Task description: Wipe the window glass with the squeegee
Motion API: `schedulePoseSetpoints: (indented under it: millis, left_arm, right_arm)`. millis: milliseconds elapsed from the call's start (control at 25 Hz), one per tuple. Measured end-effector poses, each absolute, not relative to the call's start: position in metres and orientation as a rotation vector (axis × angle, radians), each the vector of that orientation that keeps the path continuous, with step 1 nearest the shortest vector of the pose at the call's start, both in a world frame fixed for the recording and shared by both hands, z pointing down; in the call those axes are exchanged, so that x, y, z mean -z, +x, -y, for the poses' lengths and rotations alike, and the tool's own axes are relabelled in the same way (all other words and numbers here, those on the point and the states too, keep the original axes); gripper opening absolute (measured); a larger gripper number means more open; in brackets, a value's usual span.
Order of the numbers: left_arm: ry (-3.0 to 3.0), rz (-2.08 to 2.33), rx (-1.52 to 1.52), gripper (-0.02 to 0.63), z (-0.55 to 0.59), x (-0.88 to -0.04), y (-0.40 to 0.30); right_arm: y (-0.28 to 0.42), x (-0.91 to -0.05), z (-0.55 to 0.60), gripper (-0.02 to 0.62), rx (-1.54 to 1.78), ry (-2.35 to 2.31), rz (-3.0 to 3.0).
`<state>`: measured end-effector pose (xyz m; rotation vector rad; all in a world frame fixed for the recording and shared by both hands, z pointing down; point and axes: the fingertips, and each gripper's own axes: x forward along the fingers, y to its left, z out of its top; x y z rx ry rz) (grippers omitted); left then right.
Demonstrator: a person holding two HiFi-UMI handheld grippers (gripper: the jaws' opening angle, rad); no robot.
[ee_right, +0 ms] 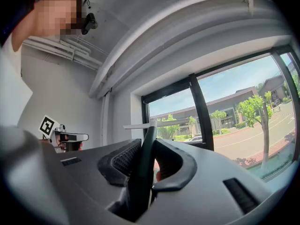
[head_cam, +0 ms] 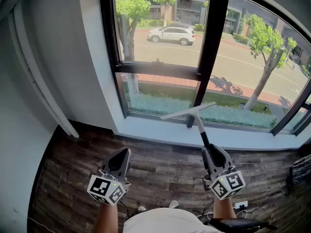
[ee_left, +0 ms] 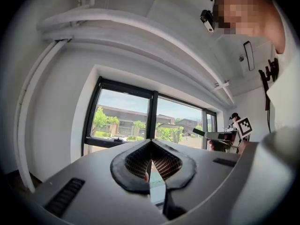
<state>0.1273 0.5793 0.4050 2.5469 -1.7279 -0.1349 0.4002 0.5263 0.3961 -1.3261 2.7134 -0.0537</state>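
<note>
The squeegee has a white blade (head_cam: 188, 111) on a black handle (head_cam: 204, 139). My right gripper (head_cam: 210, 153) is shut on the handle's lower end and holds the blade tilted just in front of the lower window glass (head_cam: 160, 98), above the sill (head_cam: 155, 131); contact with the pane is unclear. In the right gripper view the handle (ee_right: 144, 165) runs up between the jaws of the right gripper (ee_right: 149, 146) to the blade (ee_right: 157, 123). My left gripper (head_cam: 125, 153) hangs over the floor to the left, shut and empty. The left gripper view shows the left gripper (ee_left: 150, 146) with nothing inside.
The window has a black frame (head_cam: 210, 38) with a horizontal bar (head_cam: 155, 70). A white wall (head_cam: 73, 57) with a slanted white pipe (head_cam: 46, 86) stands left. Wood-look floor (head_cam: 165, 164) lies below the sill. A socket strip (head_cam: 241, 205) and a dark object (head_cam: 302, 171) sit at right.
</note>
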Motion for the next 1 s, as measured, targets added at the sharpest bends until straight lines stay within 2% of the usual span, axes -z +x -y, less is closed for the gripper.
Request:
schedulePoseSetpoints:
  millis: [600, 1000]
  left_arm:
    - [2.513, 1.756, 0.113, 0.018, -0.585, -0.409, 0.131]
    - [2.458, 1.822, 0.082, 0.018, -0.582, -0.416, 0.183]
  right_arm:
    - [0.401, -0.402, -0.525, 0.101, 0.097, -1.268, -2.728]
    - [0.449, -0.408, -0.512, 0.1, 0.036, -1.209, -2.759]
